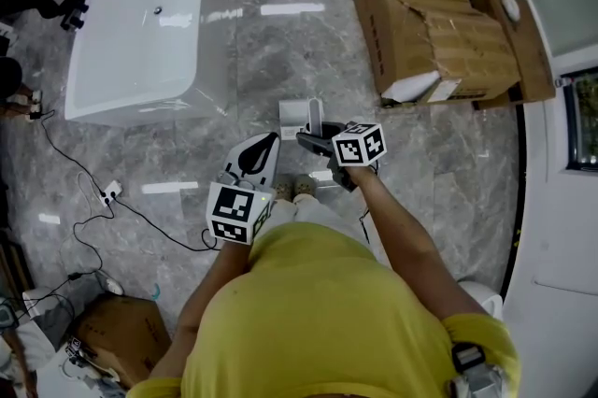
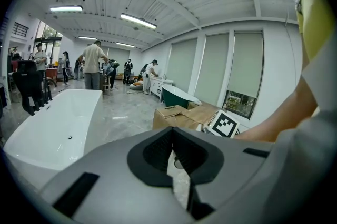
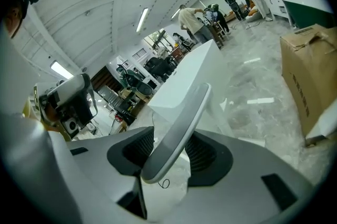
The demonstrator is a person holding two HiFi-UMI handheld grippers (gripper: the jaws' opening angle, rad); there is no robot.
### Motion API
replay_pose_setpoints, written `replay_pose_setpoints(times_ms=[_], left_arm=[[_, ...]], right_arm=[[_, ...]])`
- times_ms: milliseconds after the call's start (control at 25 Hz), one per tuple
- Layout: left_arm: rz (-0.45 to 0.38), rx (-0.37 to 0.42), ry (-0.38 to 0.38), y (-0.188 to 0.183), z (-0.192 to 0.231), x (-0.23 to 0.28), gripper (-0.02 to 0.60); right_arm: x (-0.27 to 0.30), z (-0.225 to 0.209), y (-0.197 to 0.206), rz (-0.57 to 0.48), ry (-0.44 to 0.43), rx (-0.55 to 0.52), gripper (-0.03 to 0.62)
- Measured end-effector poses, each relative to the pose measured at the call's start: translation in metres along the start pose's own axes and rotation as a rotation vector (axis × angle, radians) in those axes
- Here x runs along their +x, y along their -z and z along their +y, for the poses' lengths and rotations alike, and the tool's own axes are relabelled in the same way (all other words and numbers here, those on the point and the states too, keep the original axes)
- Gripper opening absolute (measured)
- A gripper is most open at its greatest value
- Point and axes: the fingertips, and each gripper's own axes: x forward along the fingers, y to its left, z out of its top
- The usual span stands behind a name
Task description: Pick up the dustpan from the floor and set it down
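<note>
The grey dustpan (image 1: 292, 119) hangs just above the marble floor in front of the person's feet, its long handle (image 1: 316, 114) rising from it. My right gripper (image 1: 320, 142) is shut on that handle. In the right gripper view the handle (image 3: 179, 128) runs slanted between the two dark pads. My left gripper (image 1: 255, 157) is held to the left of the dustpan and apart from it. In the left gripper view its jaws (image 2: 176, 157) meet with nothing between them, and only floor shows through the slit.
A white bathtub (image 1: 140, 22) stands at the far left. Torn cardboard boxes (image 1: 439, 32) lie at the far right. A cable with a power strip (image 1: 110, 192) trails over the floor at the left, near a small box (image 1: 126, 331). People stand far off.
</note>
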Motion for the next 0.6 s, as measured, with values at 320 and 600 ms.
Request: replay_pose_setpoints(times_ms=[320, 600], left_arm=[[0.005, -0.008, -0.004, 0.002, 0.002, 0.004, 0.002], [-0.006, -0.005, 0.006, 0.002, -0.003, 0.003, 0.002]], right_arm=[[0.0, -0.011, 0.007, 0.002, 0.012, 0.031, 0.201], [-0.028, -0.035, 0.013, 0.021, 0.31, 0.144, 0.347]])
